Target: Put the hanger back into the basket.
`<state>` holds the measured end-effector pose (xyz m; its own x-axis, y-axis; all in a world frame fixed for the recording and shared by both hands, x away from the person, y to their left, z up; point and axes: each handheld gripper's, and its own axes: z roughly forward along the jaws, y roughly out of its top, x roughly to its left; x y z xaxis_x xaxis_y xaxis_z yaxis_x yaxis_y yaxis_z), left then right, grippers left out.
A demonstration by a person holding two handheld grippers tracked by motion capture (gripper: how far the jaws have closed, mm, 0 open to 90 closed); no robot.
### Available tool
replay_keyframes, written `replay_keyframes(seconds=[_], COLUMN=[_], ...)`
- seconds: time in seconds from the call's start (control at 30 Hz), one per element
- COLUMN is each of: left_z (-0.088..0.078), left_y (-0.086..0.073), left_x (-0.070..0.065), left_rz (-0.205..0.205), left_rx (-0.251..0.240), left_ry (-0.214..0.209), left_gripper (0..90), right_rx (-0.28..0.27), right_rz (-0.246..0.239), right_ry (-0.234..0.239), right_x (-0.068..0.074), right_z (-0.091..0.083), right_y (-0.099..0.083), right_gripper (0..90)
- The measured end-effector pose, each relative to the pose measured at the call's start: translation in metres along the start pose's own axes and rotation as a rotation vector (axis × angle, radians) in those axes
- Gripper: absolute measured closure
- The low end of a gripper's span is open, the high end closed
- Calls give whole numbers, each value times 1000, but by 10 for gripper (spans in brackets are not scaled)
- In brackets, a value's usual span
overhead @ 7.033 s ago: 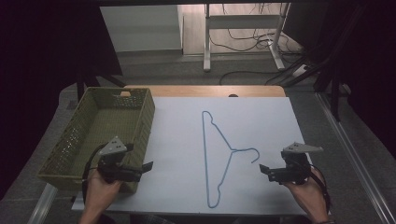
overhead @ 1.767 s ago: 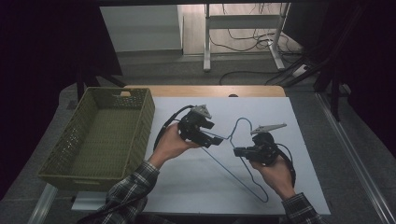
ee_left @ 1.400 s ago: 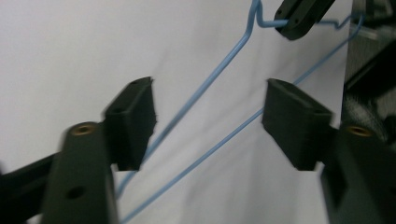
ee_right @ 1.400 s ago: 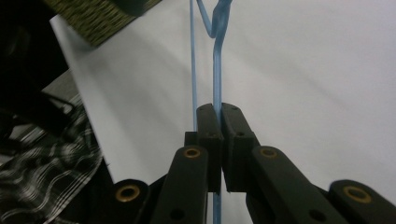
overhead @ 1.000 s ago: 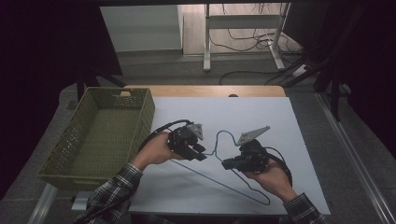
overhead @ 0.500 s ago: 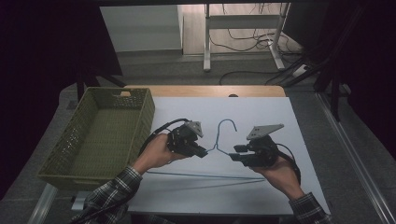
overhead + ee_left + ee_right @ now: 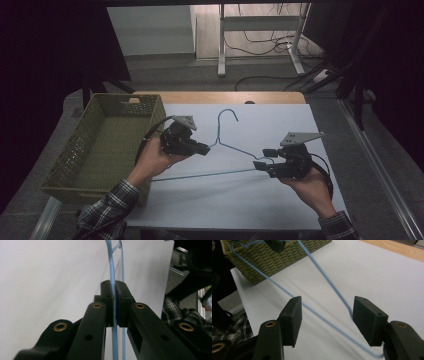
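Left gripper (image 7: 204, 148) clamped on blue hanger (image 7: 227, 145); right gripper (image 7: 263, 159) jaws just opened, wire loose between; hook now points 12 o'clock.

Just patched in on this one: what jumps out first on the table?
A thin blue wire hanger lies mid-table on the white sheet. The left gripper is shut on the wire near its neck. The right gripper, whose jaws have just been opening, stands apart around the hanger's right corner. A green woven basket sits at the left edge.
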<state>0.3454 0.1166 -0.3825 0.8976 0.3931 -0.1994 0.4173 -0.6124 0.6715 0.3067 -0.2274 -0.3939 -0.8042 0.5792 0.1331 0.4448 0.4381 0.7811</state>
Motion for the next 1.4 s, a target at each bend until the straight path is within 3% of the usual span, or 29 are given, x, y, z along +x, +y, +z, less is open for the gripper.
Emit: replay_keyframes(seconds=[0.33, 0.6, 0.87, 1.1, 1.4], left_z=[-37, -78, -126, -165, -193], left_y=[-7, -26, -57, -93, -141], left_x=[10, 25, 37, 49, 64], left_rz=[-63, -141, -210, -279, -348], left_rx=[-91, -179, -242, -282, -300], left_ry=[91, 206, 322, 430, 529], left_gripper=[870, 869, 870, 869, 869], right_rx=[1, -12, -32, -40, -30], right_rz=[29, 54, 81, 98, 112], right_ry=[-2, -6, -11, -20, -34], right_x=[-4, -7, -9, -11, -15], right_z=[1, -2, -5, -8, -6], right_y=[-7, -13, -20, -25, -32], right_gripper=[406, 408, 406, 404, 404])
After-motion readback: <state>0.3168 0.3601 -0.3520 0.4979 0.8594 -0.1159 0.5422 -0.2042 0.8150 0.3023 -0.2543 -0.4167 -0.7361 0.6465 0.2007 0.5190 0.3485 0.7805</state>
